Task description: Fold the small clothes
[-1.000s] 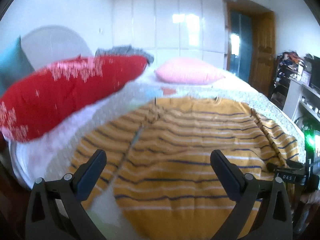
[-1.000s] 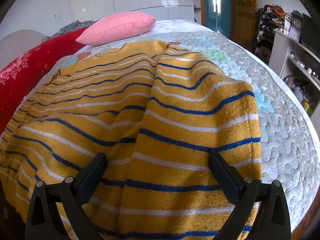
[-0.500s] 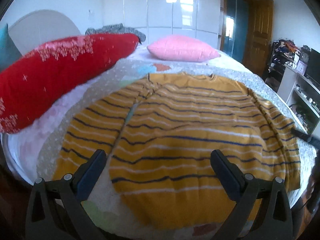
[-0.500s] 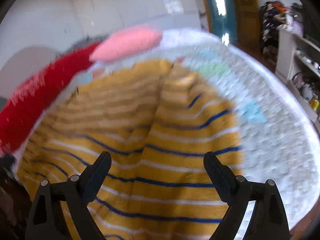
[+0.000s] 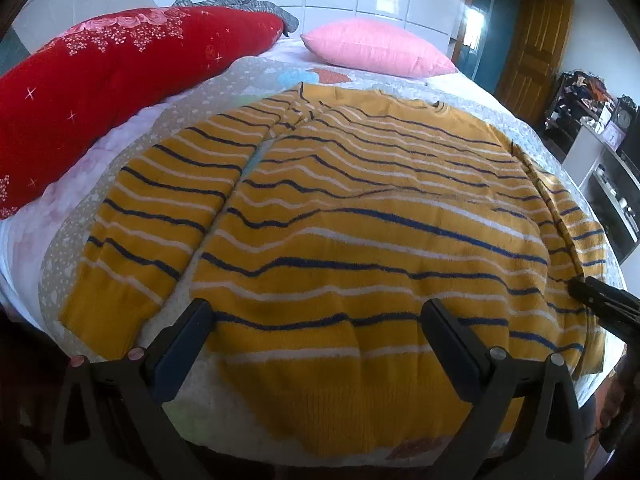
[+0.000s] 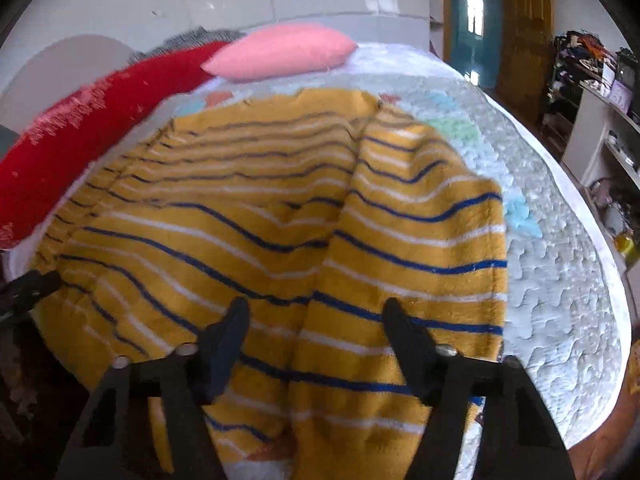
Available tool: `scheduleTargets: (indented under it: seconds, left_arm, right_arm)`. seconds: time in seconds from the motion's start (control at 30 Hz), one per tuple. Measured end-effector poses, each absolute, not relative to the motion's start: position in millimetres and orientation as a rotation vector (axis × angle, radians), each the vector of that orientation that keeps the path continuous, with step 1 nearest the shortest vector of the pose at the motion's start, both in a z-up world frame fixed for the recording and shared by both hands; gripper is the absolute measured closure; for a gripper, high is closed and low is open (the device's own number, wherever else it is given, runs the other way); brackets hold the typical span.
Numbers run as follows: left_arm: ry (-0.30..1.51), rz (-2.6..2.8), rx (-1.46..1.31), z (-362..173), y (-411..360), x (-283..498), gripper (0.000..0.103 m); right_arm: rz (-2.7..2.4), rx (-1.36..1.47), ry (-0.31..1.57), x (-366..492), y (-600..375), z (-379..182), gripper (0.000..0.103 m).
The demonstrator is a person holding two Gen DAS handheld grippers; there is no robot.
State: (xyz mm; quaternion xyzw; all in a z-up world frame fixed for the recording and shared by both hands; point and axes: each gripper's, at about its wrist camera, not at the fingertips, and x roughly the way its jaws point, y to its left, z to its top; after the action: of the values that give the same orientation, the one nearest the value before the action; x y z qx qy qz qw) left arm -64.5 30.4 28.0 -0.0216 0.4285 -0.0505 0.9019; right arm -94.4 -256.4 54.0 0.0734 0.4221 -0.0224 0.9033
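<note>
1. The striped sweater lies spread flat on the quilted bedcover, hem toward you, neck toward the pink pillow, with a long red bolster along its far left side.
2. Your left gripper hovers over the hem with its fingers spread wide and nothing between them.
3. Your right gripper is over the right sleeve, which lies against the body; its jaws are closing, and I judge the pads are not yet pressing the knit.
4. Take hold at the sleeve's cuff end and pinch only that layer, or you will drag the body panel along.
5. With the left, take the hem corner so the fold line stays straight along the stripes.
6. The knit is thick, fuzzy and mustard yellow with navy and white bands; it ripples easily, so smooth it before creasing.
</note>
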Motion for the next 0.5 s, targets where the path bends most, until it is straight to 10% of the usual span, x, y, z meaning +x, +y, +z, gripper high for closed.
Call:
scheduleTargets:
  seconds: [0.27,0.5]
  left_arm:
    - [0.907,-0.108,-0.046,25.3,27.6,-62.7,0.0]
    - [0.905,-0.106,-0.066,29.8,29.3,-65.8,0.0]
  right_arm:
    - [-0.04,0.183,0.873,-93.1,-260.9,45.3,0.041]
    - [0.024,0.358,0.827,-104.6,-290.2,55.1,0.09]
